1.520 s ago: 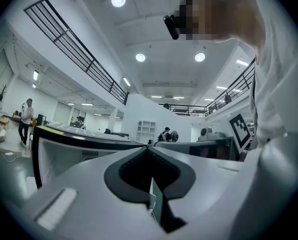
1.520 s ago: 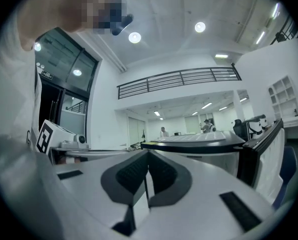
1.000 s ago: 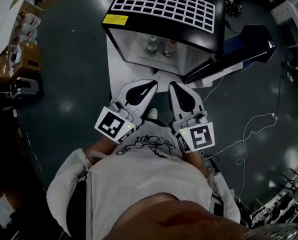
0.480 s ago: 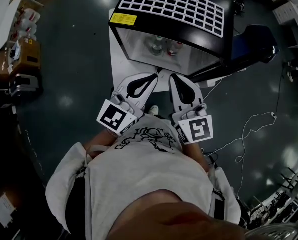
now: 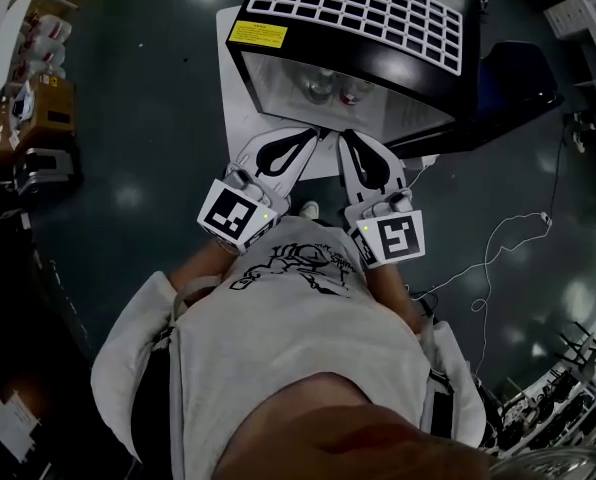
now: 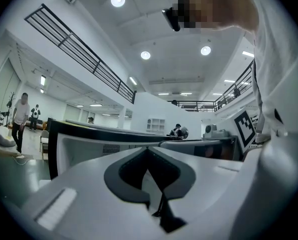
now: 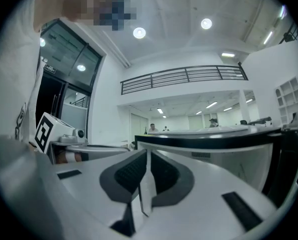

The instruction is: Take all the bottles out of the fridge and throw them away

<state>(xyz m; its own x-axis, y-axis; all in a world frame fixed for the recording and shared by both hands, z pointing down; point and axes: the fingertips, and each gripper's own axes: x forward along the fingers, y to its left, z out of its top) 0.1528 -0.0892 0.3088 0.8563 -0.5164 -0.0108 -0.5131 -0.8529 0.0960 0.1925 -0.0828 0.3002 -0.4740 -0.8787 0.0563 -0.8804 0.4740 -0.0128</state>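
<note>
A small black fridge (image 5: pixel 350 38) with a white grid on top stands on the floor ahead of me. Through its glass front I make out two bottles (image 5: pixel 319 90), one with a red cap (image 5: pixel 356 94). My left gripper (image 5: pixel 315 134) and right gripper (image 5: pixel 344 136) are held side by side, tips just short of the glass front. Both are shut with nothing between the jaws. In the left gripper view the jaws (image 6: pixel 148 149) meet in front of the fridge's black rim (image 6: pixel 84 129). The right gripper (image 7: pixel 148 152) shows the same against the fridge (image 7: pixel 214 139).
A white mat (image 5: pixel 234 118) lies under the fridge. A dark blue object (image 5: pixel 513 76) stands to its right, and a white cable (image 5: pixel 498 253) trails over the floor. Boxes and gear (image 5: pixel 33 118) line the left side. Distant people (image 6: pixel 20 121) stand in the hall.
Both grippers have moved forward together, from about a jaw's length away to right at the fridge's glass front. Their jaws have stayed shut.
</note>
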